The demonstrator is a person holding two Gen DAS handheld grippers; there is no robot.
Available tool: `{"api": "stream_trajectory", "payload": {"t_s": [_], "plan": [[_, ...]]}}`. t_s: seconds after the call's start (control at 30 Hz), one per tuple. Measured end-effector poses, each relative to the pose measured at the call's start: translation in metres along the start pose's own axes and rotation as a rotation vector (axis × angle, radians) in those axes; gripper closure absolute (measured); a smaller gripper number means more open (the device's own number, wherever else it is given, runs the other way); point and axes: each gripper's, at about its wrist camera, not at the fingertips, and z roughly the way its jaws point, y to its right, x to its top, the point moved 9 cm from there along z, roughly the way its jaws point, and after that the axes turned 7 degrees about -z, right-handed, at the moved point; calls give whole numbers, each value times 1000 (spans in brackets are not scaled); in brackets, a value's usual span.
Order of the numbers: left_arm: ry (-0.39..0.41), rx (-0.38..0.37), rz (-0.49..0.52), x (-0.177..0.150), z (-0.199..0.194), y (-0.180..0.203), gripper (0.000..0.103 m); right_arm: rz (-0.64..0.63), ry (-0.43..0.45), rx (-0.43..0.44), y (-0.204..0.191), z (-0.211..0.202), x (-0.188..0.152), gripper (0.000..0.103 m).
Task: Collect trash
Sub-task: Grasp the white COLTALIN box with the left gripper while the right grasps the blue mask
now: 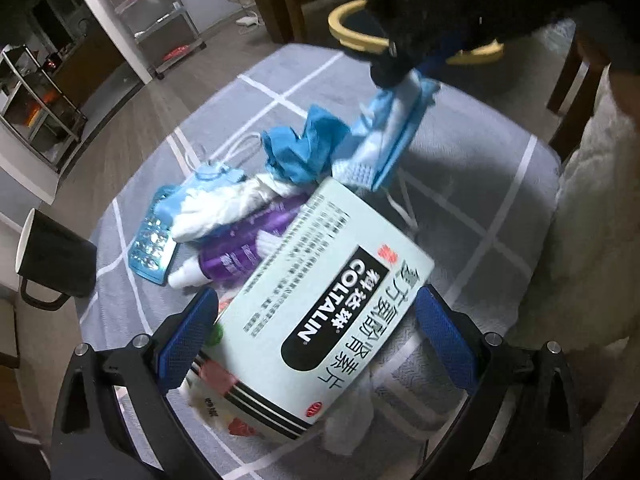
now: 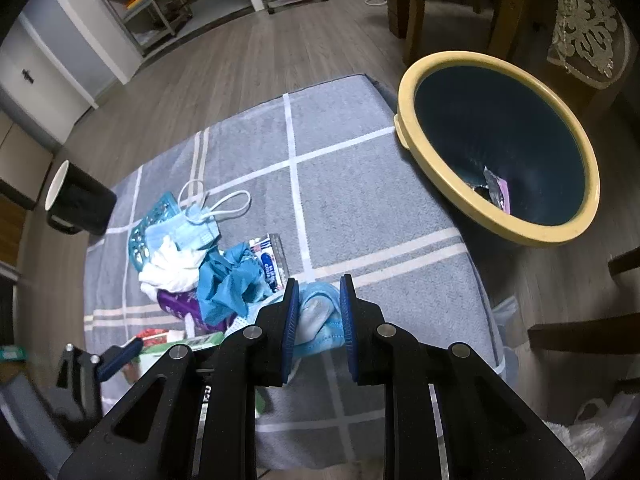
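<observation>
While hovering over the heap on the grey table (image 2: 360, 168), straddled the pale medicine box (image 1: 320, 312) with the left gripper (image 1: 316, 332), jaws wide, pads apart from it. Judged light, stiff, best pinched across its narrow sides. Right gripper (image 2: 318, 320) clamped narrow on a soft, limp face mask (image 2: 316, 316), near the bin (image 2: 404, 92).
</observation>
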Motion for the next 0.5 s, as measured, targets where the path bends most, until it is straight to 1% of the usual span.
{"api": "stream_trajectory", "payload": {"t_s": [0.1,0.17,0.27,0.4,0.5], "plan": [[-9,2,14,-1,3,0,6,-1,2,0,0,0,0,81],[-6,-9,20,1,2,0,12,-2,4,-1,0,-1,1,81],[0,-18,21,3,-2,1,19,-7,12,-5,-1,-2,2,81],[21,-4,28,8,-10,-1,21,-27,37,-20,-2,-9,7,81],[48,-1,8,15,-21,-6,23,-35,73,-26,-2,-21,15,81]]}}
